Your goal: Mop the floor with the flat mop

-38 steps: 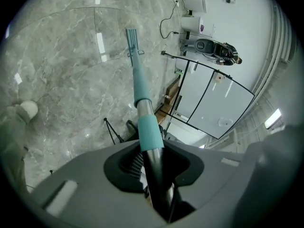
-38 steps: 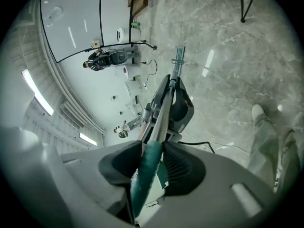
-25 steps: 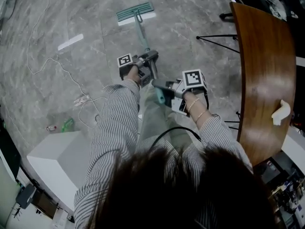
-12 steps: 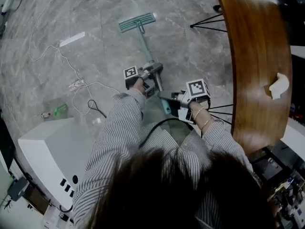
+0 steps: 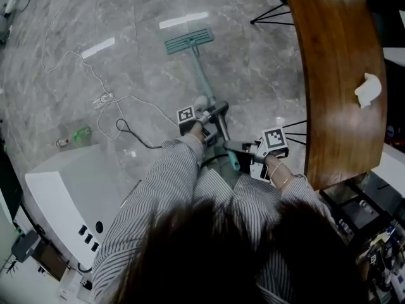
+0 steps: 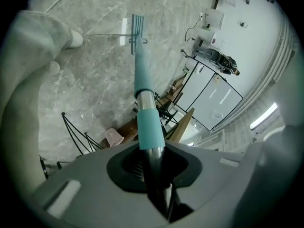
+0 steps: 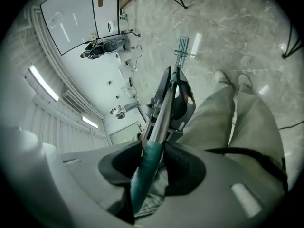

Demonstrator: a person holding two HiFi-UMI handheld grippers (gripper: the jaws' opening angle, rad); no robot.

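Note:
The flat mop's teal head (image 5: 188,41) lies flat on the grey marble floor (image 5: 139,18) ahead of me. Its pole (image 5: 204,78) slants back towards my body. My left gripper (image 5: 212,120) is shut on the pole's metal part, below a teal sleeve (image 6: 148,122); the mop head (image 6: 137,28) shows far down the pole. My right gripper (image 5: 243,152) is shut on the teal end grip (image 7: 146,172) nearer to me. In the right gripper view the pole (image 7: 164,113) runs past the left gripper to the mop head (image 7: 181,46).
A curved wooden table (image 5: 342,75) with a crumpled white tissue (image 5: 367,90) stands at the right, black wire legs (image 5: 269,14) beneath it. A white cable (image 5: 104,97) and a small green item (image 5: 80,133) lie on the floor left. A white box (image 5: 63,195) sits lower left.
The view has shifted: the mop, both grippers and I have moved back and to the right along the table. Both grippers keep their hold on the pole.

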